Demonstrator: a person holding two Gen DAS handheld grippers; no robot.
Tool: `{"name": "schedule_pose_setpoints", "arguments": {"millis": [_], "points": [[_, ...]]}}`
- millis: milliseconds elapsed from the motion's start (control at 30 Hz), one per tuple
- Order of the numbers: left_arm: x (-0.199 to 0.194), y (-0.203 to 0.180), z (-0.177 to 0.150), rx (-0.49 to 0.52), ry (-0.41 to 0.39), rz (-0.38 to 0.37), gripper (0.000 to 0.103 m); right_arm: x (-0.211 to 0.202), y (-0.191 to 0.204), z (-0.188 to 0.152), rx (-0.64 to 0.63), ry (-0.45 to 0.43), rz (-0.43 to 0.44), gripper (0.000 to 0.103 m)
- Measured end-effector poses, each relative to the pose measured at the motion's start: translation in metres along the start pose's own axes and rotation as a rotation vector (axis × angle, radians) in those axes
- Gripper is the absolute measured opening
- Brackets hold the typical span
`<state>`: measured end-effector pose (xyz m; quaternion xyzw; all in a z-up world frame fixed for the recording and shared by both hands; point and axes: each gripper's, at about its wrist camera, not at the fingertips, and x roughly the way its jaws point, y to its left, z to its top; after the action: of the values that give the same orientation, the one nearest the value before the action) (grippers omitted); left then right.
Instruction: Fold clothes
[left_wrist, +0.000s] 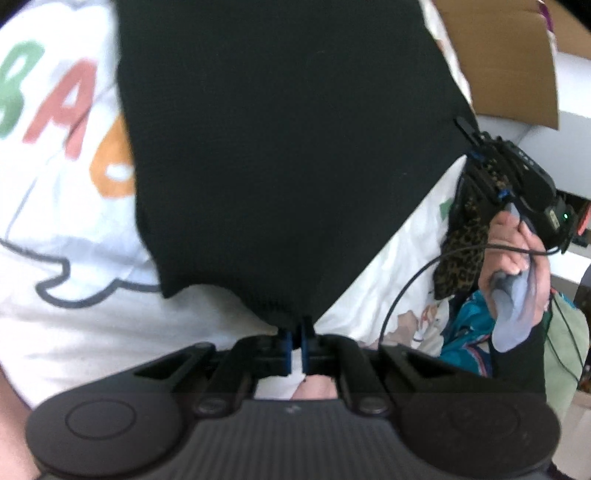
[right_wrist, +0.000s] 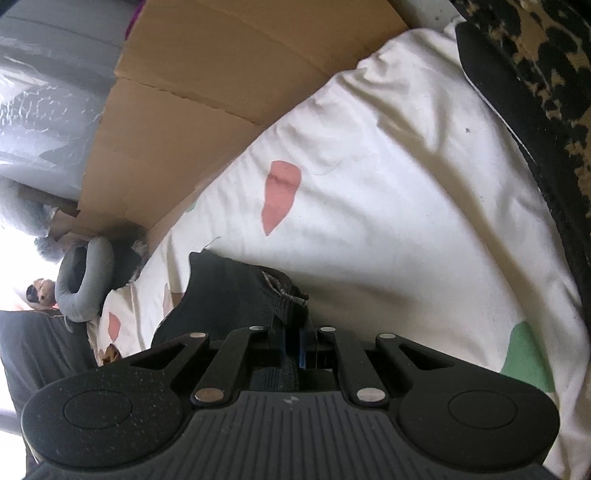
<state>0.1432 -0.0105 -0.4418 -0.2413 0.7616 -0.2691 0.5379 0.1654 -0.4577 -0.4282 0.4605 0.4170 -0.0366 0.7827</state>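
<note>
A black knit garment (left_wrist: 280, 155) is stretched flat over a white bedsheet (left_wrist: 66, 206) printed with coloured letters. My left gripper (left_wrist: 295, 334) is shut on its near corner. My right gripper (left_wrist: 466, 138) shows at the right of the left wrist view, held by a hand, pinching the garment's far right corner. In the right wrist view my right gripper (right_wrist: 293, 334) is shut on a bunched black edge of the garment (right_wrist: 229, 291) above the sheet (right_wrist: 388, 192).
A cardboard box (left_wrist: 506, 55) stands beyond the bed; it also shows in the right wrist view (right_wrist: 207, 99). A leopard-print cloth (left_wrist: 461, 254) and a teal garment (left_wrist: 469, 339) lie at the right. A grey ring cushion (right_wrist: 85, 280) lies far left.
</note>
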Motion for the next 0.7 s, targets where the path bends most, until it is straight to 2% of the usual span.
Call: {"name": "schedule_pose_setpoints", "arguments": {"millis": [133, 233, 333, 367, 400, 467, 533, 633, 700], "points": [[0.01, 0.009, -0.01, -0.012, 0.039, 0.035, 0.0, 0.003, -0.005, -0.001, 0.008, 0.006, -0.015, 0.006], [0.005, 0.001, -0.015, 0.035, 0.056, 0.043, 0.001, 0.005, -0.008, -0.002, 0.014, 0.01, -0.026, 0.013], [-0.011, -0.02, -0.014, 0.104, 0.032, 0.032, 0.019, 0.006, -0.009, -0.003, 0.012, 0.014, -0.034, 0.03], [-0.018, -0.026, -0.011, 0.128, 0.02, 0.023, 0.029, 0.003, -0.007, -0.005, 0.003, 0.015, -0.033, 0.036], [-0.026, -0.032, -0.009, 0.152, 0.007, 0.013, 0.039, 0.0, -0.005, -0.006, -0.006, 0.016, -0.032, 0.036], [-0.04, -0.044, -0.004, 0.198, -0.018, -0.006, 0.049, -0.005, -0.002, -0.01, -0.022, 0.02, -0.032, 0.036], [-0.054, -0.058, 0.002, 0.24, -0.052, -0.018, 0.052, -0.009, 0.0, -0.015, -0.031, 0.024, -0.036, 0.037], [-0.075, -0.069, 0.008, 0.304, -0.138, 0.009, 0.06, -0.015, -0.001, -0.023, -0.021, 0.026, -0.039, 0.042], [-0.083, -0.069, 0.015, 0.334, -0.192, 0.057, 0.061, -0.018, -0.002, -0.029, -0.006, 0.039, -0.033, 0.043]]}}
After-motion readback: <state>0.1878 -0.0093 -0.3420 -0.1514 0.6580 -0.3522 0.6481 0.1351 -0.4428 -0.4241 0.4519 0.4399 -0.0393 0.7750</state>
